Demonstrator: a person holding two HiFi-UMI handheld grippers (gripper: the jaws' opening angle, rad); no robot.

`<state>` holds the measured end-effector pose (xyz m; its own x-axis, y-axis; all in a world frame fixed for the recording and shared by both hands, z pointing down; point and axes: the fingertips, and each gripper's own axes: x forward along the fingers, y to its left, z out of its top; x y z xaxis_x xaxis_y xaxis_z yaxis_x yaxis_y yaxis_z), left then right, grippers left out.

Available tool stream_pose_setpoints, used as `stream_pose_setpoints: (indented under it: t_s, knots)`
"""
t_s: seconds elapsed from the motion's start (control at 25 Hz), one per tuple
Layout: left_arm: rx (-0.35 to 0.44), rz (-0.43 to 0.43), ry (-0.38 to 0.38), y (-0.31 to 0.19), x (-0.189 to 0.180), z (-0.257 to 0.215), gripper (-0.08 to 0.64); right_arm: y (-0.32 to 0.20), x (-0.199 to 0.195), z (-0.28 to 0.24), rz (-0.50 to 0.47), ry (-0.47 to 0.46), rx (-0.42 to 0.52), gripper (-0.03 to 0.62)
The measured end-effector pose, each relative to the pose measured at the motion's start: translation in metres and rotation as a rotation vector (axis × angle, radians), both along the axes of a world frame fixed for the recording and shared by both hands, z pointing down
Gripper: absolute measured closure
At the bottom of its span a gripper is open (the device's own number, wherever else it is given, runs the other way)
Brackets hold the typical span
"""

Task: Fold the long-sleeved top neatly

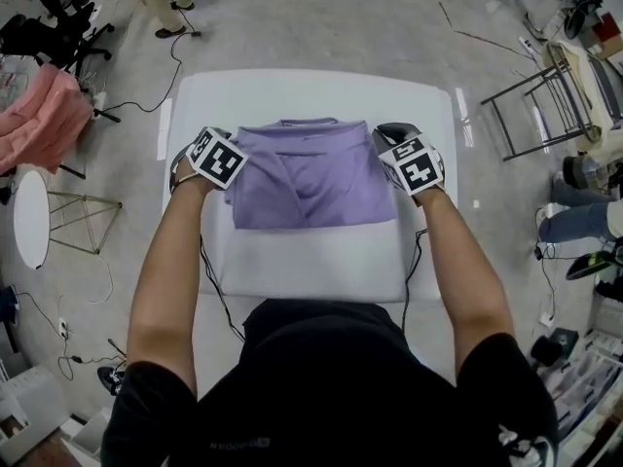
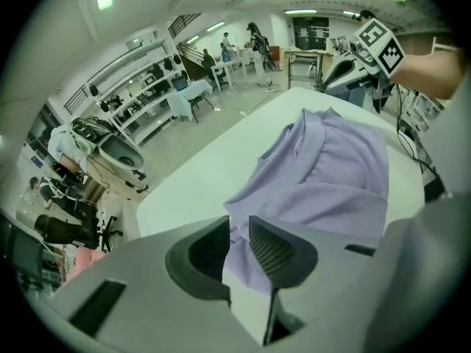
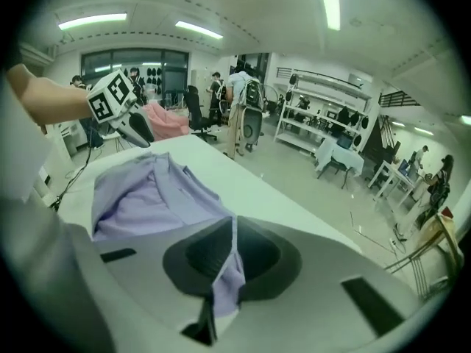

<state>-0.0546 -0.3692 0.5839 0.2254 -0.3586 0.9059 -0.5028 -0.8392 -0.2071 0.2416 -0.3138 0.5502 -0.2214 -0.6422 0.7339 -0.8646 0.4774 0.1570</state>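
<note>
The lilac long-sleeved top (image 1: 311, 178) lies folded into a rough rectangle on the white table (image 1: 311, 261), collar at the far side. My left gripper (image 1: 226, 168) is at its left edge and my right gripper (image 1: 404, 163) at its right edge. In the left gripper view the jaws (image 2: 237, 230) stand a little apart, with a fold of the top (image 2: 331, 175) hanging loosely between them. In the right gripper view the jaws (image 3: 234, 230) are pinched tight on a thin lilac edge of the top (image 3: 147, 197), lifted slightly off the table.
A pink cloth (image 1: 39, 115) hangs at the far left near a round white stool (image 1: 29, 217). A metal folding frame (image 1: 540, 105) stands to the right. Cables trail over the floor around the table. People and shelving stand further off in the room.
</note>
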Motion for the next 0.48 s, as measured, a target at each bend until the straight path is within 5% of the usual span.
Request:
stream_pose_setpoints:
  t_s: [0.24,0.48]
  knots:
    - [0.083,-0.138,0.225,0.038,0.008,-0.032,0.528,0.049,-0.018,-0.017,0.012,-0.133,0.029,0.588]
    - [0.072,-0.232,0.437,0.093,0.004,-0.053,0.554,0.098,-0.019,-0.033,0.09,-0.247,0.075,0.588]
